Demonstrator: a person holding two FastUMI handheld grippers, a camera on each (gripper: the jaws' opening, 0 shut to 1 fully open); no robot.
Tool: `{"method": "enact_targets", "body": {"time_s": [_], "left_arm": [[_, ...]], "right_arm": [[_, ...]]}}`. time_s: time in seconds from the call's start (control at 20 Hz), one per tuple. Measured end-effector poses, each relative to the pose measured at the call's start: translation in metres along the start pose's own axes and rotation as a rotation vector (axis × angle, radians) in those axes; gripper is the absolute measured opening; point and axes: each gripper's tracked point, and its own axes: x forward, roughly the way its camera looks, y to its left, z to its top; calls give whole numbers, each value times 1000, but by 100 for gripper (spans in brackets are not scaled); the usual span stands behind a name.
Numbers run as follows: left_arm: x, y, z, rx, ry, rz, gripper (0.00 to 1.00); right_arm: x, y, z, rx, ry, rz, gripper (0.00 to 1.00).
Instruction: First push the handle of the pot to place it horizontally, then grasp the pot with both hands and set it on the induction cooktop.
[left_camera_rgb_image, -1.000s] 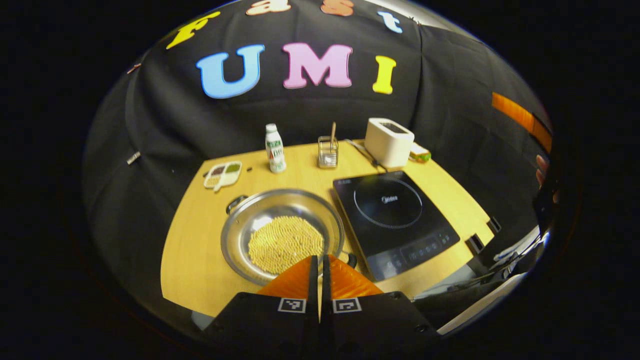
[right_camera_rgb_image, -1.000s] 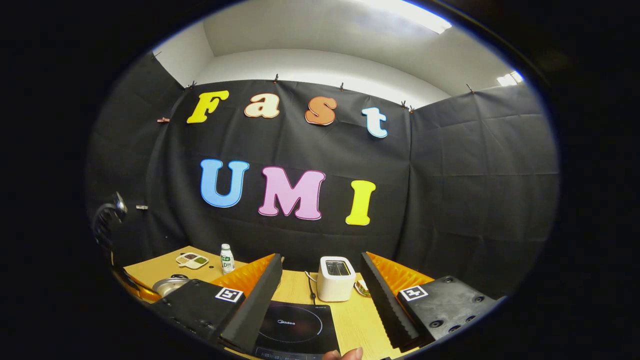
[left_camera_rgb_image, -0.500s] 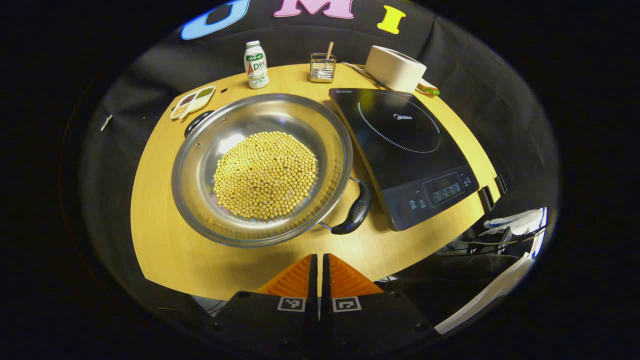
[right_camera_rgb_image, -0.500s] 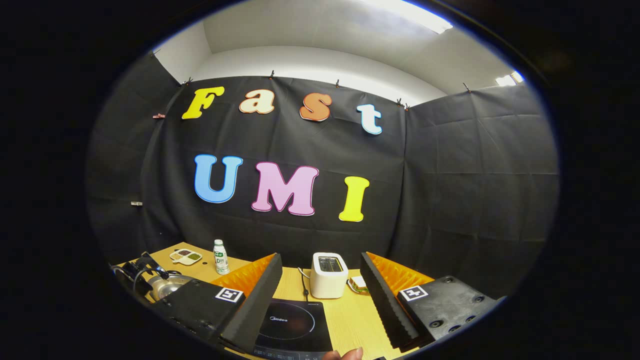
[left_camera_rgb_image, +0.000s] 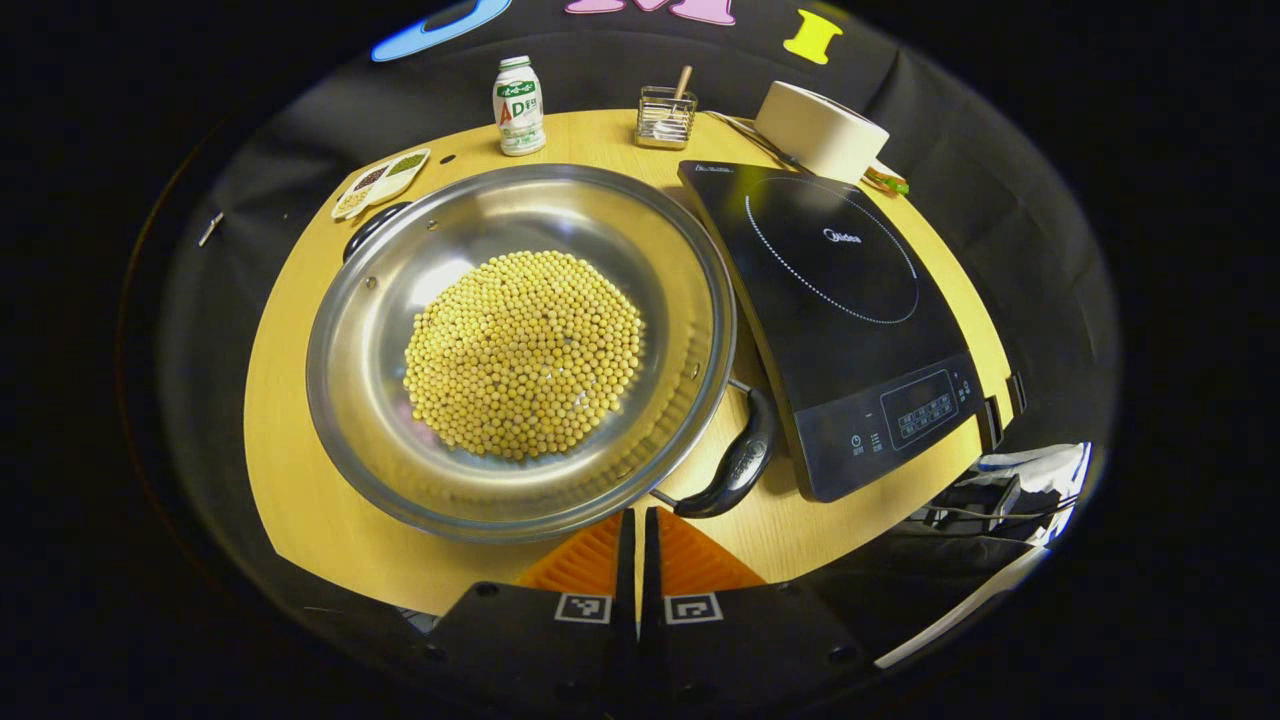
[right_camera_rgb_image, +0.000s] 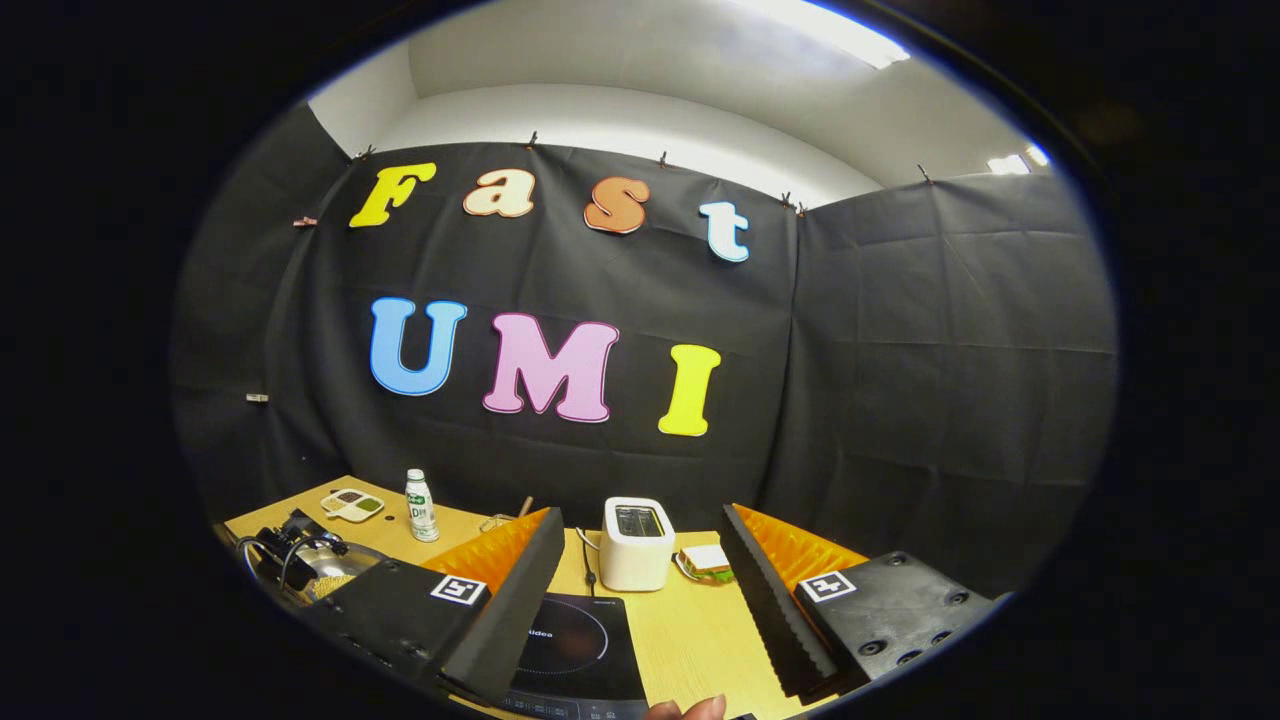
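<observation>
The wide steel pot (left_camera_rgb_image: 520, 350) of yellow beans sat on the wooden table (left_camera_rgb_image: 300, 480), beside the black induction cooktop (left_camera_rgb_image: 840, 310). Left gripper (left_camera_rgb_image: 637, 520) closed, empty, near the pot's black handle (left_camera_rgb_image: 735, 470); right gripper (right_camera_rgb_image: 640, 590) open.

Left gripper view looks steeply down, close over the tabletop (left_camera_rgb_image: 300, 500); right gripper view faces the wall (both share the cooktop (left_camera_rgb_image: 850, 320)).

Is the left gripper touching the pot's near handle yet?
Apart. In the left gripper view, the shut left gripper sits just left of the near handle, with bare table showing between them.
</observation>
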Motion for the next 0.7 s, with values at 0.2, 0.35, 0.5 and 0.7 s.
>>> {"method": "enact_targets", "body": {"time_s": [0.2, 0.35, 0.5, 0.7], "left_arm": [[5, -7, 12, -5, -3, 23, 6], [8, -18, 28, 6, -22, 32, 5], [16, -27, 45, 38, -37, 47, 5], [25, -35, 70, 48, -58, 63, 5]], "right_arm": [[4, -5, -5, -7, 12, -8, 99], [6, -6, -7, -10, 14, -7, 98], [8, -7, -9, -14, 20, -6, 97], [11, -12, -13, -23, 30, -14, 97]]}}
